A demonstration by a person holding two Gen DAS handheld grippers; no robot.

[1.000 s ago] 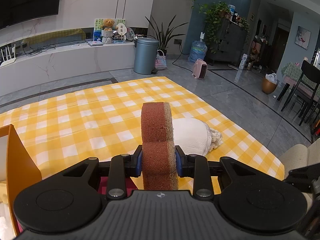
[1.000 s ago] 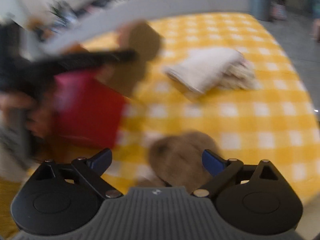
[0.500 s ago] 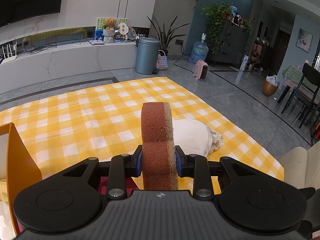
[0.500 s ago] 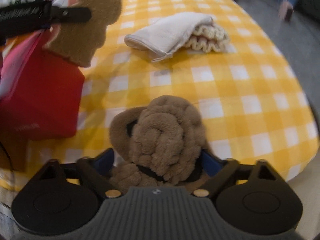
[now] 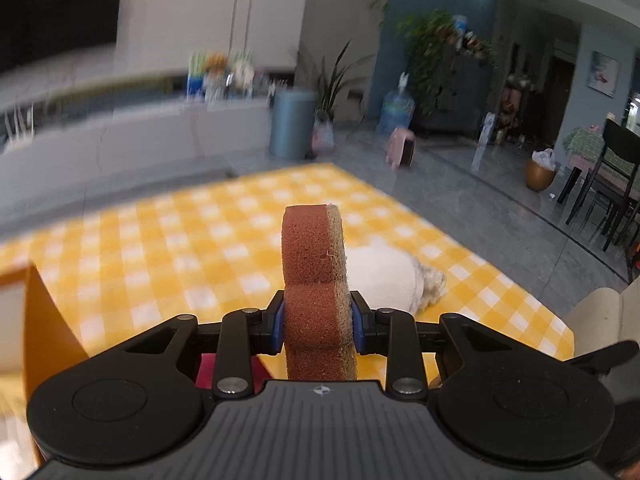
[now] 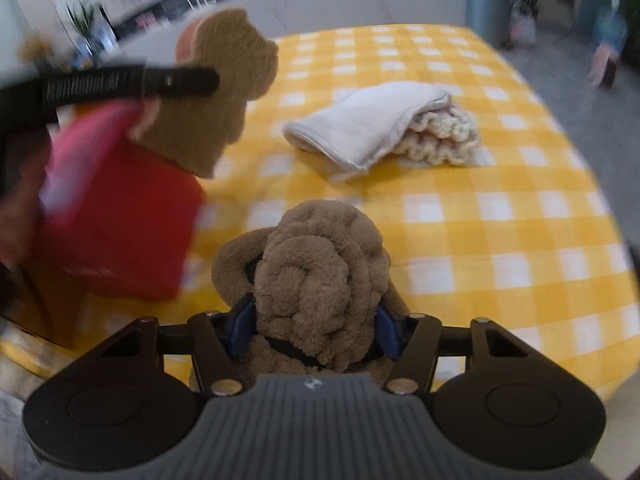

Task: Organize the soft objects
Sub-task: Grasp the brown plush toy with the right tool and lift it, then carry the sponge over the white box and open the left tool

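Plush toy (image 6: 320,272) — brown, low centre on yellow checked cloth (image 6: 500,220) — now between right gripper (image 6: 316,326) pads; jaws have just been closing, blue pads pressing fur. Grasp forming, lift next. Left gripper (image 5: 318,322) clamps sponge (image 5: 314,280). Folded white cloth (image 6: 360,124) at 12 o'clock, red box (image 6: 120,232) at 9.

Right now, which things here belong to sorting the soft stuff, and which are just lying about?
Job:
- sponge, clamped in left gripper
- brown plush, between right gripper, whose jaws have just been closing
- white cloth
- crocheted piece

Lying about:
- bin
- water jug
- potted plant
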